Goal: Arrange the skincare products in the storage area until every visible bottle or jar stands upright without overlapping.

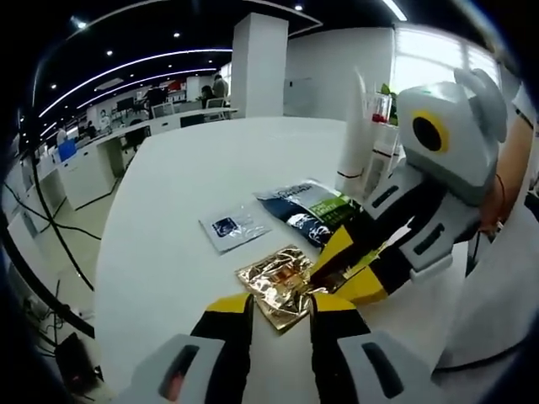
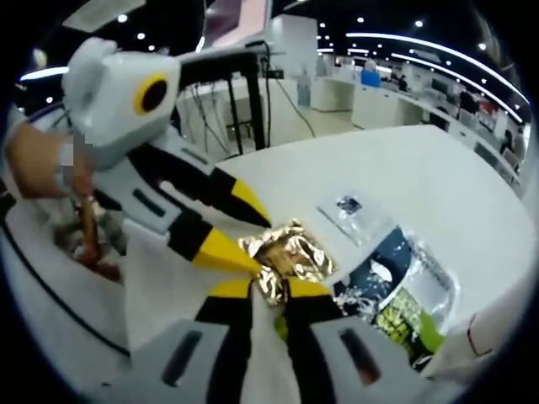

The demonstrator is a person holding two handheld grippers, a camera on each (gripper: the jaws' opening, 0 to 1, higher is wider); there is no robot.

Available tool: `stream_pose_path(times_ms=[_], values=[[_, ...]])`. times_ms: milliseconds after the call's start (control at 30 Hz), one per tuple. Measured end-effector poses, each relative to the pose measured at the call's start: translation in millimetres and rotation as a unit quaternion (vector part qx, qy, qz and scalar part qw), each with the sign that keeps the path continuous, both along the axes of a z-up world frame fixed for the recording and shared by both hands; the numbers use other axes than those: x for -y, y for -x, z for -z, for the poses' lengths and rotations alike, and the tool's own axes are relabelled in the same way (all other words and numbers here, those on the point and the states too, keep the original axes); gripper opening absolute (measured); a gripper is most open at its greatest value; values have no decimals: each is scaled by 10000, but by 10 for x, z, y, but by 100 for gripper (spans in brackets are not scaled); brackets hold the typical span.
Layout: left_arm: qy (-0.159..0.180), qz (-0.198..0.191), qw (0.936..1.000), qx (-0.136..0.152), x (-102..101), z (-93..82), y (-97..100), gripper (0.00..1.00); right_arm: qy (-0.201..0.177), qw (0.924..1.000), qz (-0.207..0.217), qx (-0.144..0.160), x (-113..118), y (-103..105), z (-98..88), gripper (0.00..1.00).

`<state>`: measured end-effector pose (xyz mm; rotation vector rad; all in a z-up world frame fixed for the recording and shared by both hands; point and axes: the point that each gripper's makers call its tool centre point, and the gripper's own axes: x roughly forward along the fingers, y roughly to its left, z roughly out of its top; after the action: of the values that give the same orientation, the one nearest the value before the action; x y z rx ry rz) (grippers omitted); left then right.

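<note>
Between both pairs of yellow-tipped jaws lies a crinkled gold foil sachet (image 1: 282, 284); left gripper (image 1: 280, 305) and right gripper (image 2: 269, 289) each clamp its edge.

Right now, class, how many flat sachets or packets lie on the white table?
3: a gold foil sachet between both grippers, a dark green-labelled packet beyond it, and a small clear sachet beside that. Others may be hidden behind the right gripper.
</note>
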<state>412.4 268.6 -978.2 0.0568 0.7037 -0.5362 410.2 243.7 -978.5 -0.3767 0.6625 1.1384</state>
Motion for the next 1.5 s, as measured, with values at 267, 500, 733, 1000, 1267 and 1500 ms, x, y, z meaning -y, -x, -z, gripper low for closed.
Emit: stream_pose_path(times_ms=[267,500,733,1000,1267,1500], values=[[-32,-1,10000,-3,3,1,11,26,5,10000,-34,2,-1,1,0,13],[-35,0,10000,-40,8,12,40,25,-9,10000,-45,-4,-1,4,-2,13],[-41,-36,10000,-59,-10,20,51,25,-18,10000,-62,19,4,9,-10,13],[-81,-129,9999,77,-89,-91,33,26,-274,9995,-45,170,-6,6,-150,13],[-41,-89,9992,385,-128,-327,61,35,-1208,9926,-69,-59,-66,127,-413,25],[73,-240,9966,788,-140,-448,147,46,-2296,9719,-321,408,4,279,-864,44]])
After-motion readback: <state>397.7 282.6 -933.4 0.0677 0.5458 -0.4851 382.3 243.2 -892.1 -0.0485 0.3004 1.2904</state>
